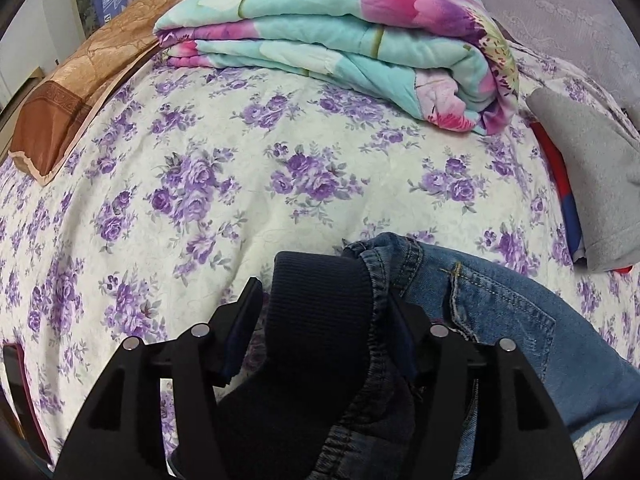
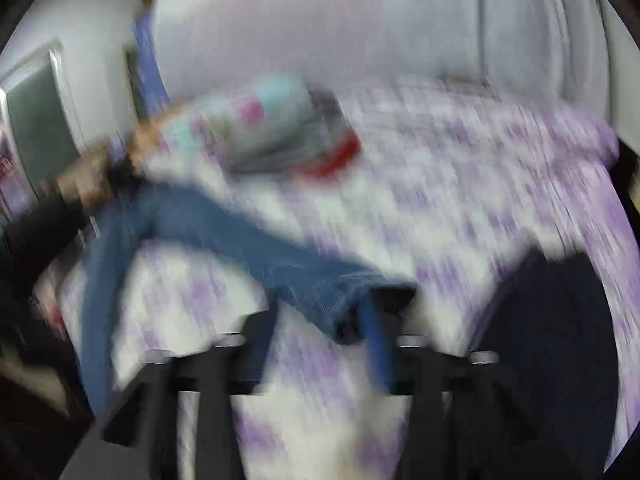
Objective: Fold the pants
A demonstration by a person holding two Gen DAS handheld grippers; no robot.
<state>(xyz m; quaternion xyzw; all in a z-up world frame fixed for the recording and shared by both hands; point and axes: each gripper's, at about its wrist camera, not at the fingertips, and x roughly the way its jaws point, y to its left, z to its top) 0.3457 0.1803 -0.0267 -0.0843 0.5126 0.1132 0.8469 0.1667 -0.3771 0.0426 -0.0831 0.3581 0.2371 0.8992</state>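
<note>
Blue denim pants (image 1: 500, 312) with a dark navy ribbed waistband (image 1: 320, 320) lie on a bed with a purple-flowered sheet (image 1: 240, 160). My left gripper (image 1: 326, 312) has the waistband between its fingers, which stand wide apart around the bunched cloth. In the blurred right wrist view the pants (image 2: 224, 240) stretch across the bed from the left, and a leg end (image 2: 344, 296) sits between the fingers of my right gripper (image 2: 320, 320), which look apart. The grip itself is too blurred to judge.
A folded turquoise and pink quilt (image 1: 340, 40) lies at the far side of the bed. A brown pillow (image 1: 80, 92) is at the left. Folded grey (image 1: 592, 180) and red-blue clothes are stacked at the right. A dark shape (image 2: 560, 340) is at the lower right.
</note>
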